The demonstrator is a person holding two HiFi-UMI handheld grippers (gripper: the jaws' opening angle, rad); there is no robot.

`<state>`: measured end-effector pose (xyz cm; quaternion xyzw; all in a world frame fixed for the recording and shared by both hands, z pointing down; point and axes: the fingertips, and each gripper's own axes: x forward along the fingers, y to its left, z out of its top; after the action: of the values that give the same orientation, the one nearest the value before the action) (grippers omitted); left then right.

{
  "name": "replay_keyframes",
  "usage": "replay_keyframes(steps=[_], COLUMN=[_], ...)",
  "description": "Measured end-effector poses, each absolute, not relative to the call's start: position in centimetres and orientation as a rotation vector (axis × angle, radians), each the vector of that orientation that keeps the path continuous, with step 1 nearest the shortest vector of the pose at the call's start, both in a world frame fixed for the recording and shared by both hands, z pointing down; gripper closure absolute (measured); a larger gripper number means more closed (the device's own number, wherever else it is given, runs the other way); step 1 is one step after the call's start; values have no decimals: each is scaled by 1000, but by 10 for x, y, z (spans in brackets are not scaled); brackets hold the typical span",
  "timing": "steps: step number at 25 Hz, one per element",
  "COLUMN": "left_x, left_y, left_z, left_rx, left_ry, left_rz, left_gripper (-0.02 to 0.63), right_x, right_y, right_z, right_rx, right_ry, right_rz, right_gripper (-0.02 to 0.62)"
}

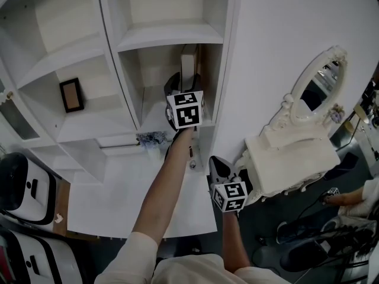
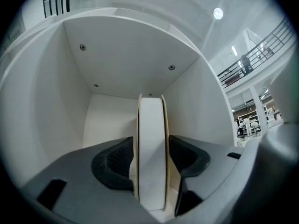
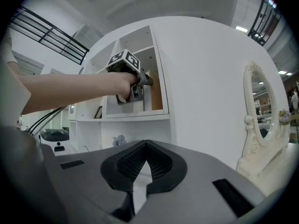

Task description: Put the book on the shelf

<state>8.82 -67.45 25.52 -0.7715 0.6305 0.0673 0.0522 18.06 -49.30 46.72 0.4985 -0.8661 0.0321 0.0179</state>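
Book (image 2: pixel 152 139) stands upright inside a shelf (image 2: pixel 117 111) compartment, toward its right wall. Left tongs (image 2: pixel 152 164) spread, one jaw on each side of book, pads just off its covers. Right tongs (image 3: pixel 147 160) closed, empty, away from shelf

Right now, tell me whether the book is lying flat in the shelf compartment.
No, the book stands upright on its bottom edge inside the shelf compartment, its page edge facing the camera.

No readable txt, labels, brands or nums in any view. White plastic marker cubes (image 1: pixel 185 110) (image 1: pixel 230 197) carry b/w square codes only, no chars.
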Motion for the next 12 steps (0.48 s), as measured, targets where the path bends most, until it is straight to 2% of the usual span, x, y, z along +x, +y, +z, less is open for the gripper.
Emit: replay_keyframes(steps=[12], left_x=[71], left_y=[-575], left_z=[248], left_rx=[-2415], left_ry=[1717], left_rz=[171], left_gripper=[367], right_x=[144], right_y=[-453], right_z=[460], right_rx=[1585], right_ry=[-2697], right_rz=[85], right_gripper=[571])
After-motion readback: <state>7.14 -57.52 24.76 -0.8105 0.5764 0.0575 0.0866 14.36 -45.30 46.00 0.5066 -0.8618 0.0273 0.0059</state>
